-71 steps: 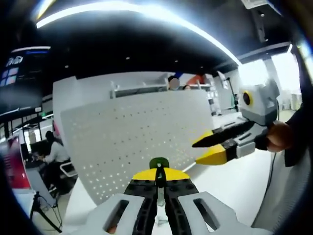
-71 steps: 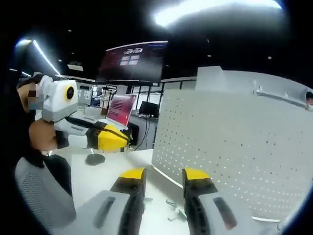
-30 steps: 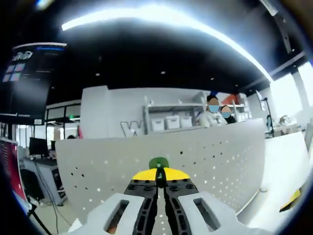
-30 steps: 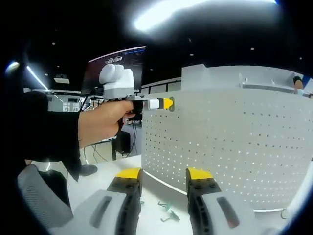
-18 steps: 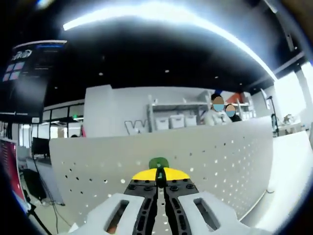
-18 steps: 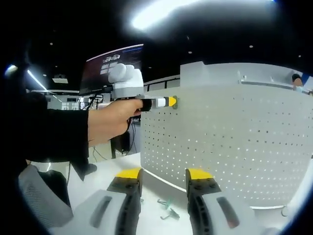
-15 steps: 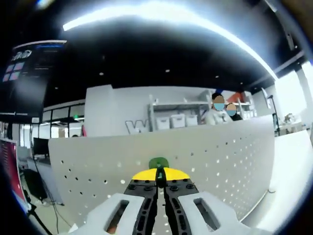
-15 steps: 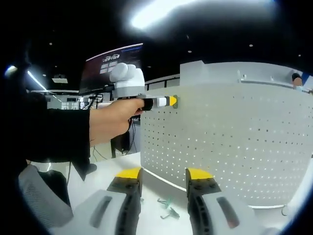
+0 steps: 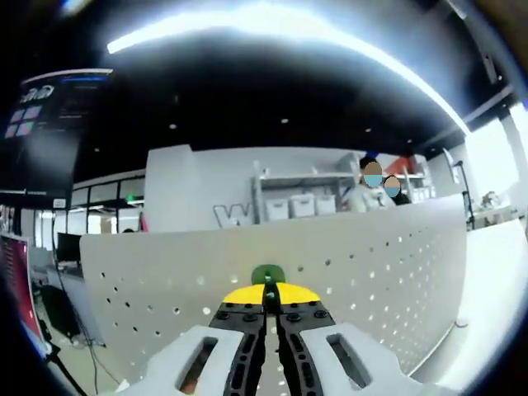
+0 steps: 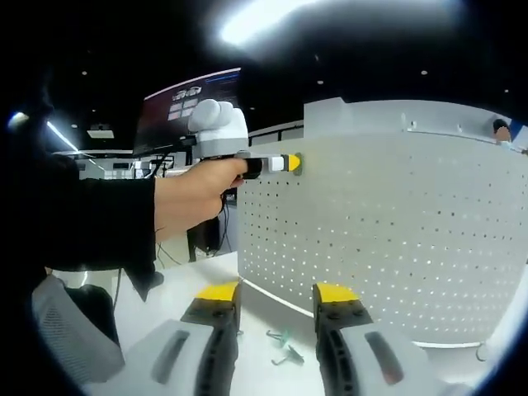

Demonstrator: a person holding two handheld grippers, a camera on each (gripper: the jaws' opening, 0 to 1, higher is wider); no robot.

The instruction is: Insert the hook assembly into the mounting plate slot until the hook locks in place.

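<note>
The left tongs point(image 9: 266, 299) are clamped on the green hook assembly point(image 9: 267, 275), which juts from their tips against the upper part of the perforated mounting plate point(image 10: 396, 239); the right tongs point(image 10: 276, 299) gape wide above the desk point(image 10: 186, 280), near loose hooks point(image 10: 283, 346).

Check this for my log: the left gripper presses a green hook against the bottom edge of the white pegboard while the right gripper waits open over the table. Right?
Not quite. The left gripper holds the green hook at the top corner of the white pegboard, not the bottom edge; the right gripper view shows it. The right gripper does wait open over the table.
</note>
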